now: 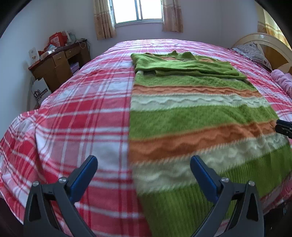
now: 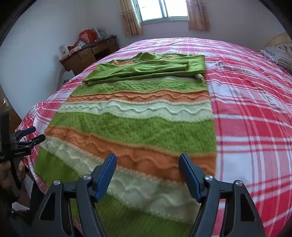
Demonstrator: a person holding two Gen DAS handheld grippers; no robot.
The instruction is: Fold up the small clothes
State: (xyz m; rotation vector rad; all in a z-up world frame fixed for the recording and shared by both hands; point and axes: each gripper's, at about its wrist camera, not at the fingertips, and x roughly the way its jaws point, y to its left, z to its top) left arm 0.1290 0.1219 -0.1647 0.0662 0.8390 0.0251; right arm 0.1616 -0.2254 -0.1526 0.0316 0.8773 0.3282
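Observation:
A green, orange and cream striped knit sweater (image 1: 197, 116) (image 2: 138, 127) lies flat on the bed, hem nearest me, both sleeves folded across its chest at the far end. My left gripper (image 1: 144, 160) hovers open over the sweater's left edge near the hem, nothing between its blue pads. My right gripper (image 2: 147, 158) hangs open above the lower right part of the sweater, empty too. From the right wrist view the left gripper (image 2: 34, 134) appears at the left edge, held by a hand (image 2: 20, 169). The right gripper's tip (image 1: 284, 125) pokes in at the right edge of the left wrist view.
A pink, red and white plaid blanket (image 1: 76, 116) (image 2: 251, 116) covers the bed. A wooden desk (image 1: 58, 63) piled with clutter stands by the far left wall under a curtained window (image 1: 136, 11). A striped pillow (image 1: 255, 52) and cream headboard (image 1: 273, 42) sit at the right.

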